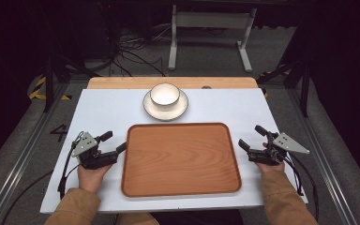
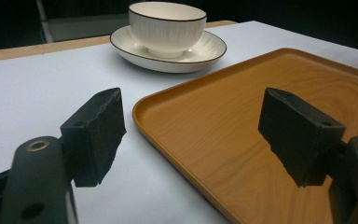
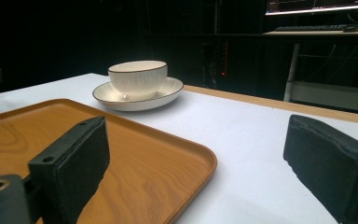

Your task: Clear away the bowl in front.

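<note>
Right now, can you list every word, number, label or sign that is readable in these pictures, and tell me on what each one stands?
"4": a dark figure painted on the grey floor, left of the table.
Monitor behind the table, in the right gripper view: bright lines on its screen, too small and blurred to read.
Bowl, saucer, wooden tray: no writing on them.
</note>
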{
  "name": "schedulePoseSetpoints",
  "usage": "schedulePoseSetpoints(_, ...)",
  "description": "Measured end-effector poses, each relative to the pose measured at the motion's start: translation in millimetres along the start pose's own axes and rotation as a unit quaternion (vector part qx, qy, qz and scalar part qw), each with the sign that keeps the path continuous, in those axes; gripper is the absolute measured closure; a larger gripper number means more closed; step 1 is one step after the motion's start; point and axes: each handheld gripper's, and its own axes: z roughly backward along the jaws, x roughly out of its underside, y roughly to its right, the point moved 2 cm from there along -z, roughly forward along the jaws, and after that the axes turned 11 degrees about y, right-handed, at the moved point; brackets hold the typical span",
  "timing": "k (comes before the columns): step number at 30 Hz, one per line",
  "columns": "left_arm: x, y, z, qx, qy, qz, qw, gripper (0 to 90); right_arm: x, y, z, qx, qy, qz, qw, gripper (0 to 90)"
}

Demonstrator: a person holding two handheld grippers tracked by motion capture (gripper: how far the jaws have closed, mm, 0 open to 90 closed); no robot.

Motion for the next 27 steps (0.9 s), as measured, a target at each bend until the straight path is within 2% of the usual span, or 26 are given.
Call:
schedulePoseSetpoints(9,-1.0,2.2,-1.7,-0.004,-0.008,-0.014,0.9999,23.7,1.1,1.7,-0.8,0.005,-0.005,-0.003,1.0000,4.1)
schedulePoseSetpoints(14,-4.0,3.9,-2.4,-0.011,-0.013,-0.010,0.9998,25.0,1.2,1.8,-1.3,0.009,-0.005,-0.010,0.9999,3.5)
schedulePoseSetpoints(17,-10.4,5.8,-3.5,-0.012,-0.010,-0.019,0.9997,25.4,1.4,2.1,-1.4,0.010,-0.006,-0.007,0.9999,3.5)
schedulePoseSetpoints(21,-22.3,8.3,-4.9,-0.012,-0.002,-0.012,0.9998,26.3,1.7,2.3,-1.3,0.010,-0.007,-0.010,0.9999,3.5)
schedulePoseSetpoints(22,-26.2,10.6,-5.2,-0.012,-0.001,-0.023,0.9997,26.3,1.8,2.3,-1.3,0.009,-0.008,-0.011,0.9999,3.5)
schedulePoseSetpoints(23,-26.2,10.6,-5.2,-0.012,-0.001,-0.023,0.9997,26.1,1.8,2.3,-1.3,0.009,-0.008,-0.011,0.9999,3.5)
schedulePoseSetpoints(25,-28.6,12.8,-5.8,-0.009,-0.004,-0.035,0.9993,26.1,1.8,2.3,-1.3,0.009,-0.008,-0.011,0.9999,3.5)
schedulePoseSetpoints(27,-32.0,15.1,-7.2,-0.011,-0.008,-0.036,0.9993,26.1,1.8,2.4,-1.4,0.009,-0.007,-0.012,0.9999,3.5)
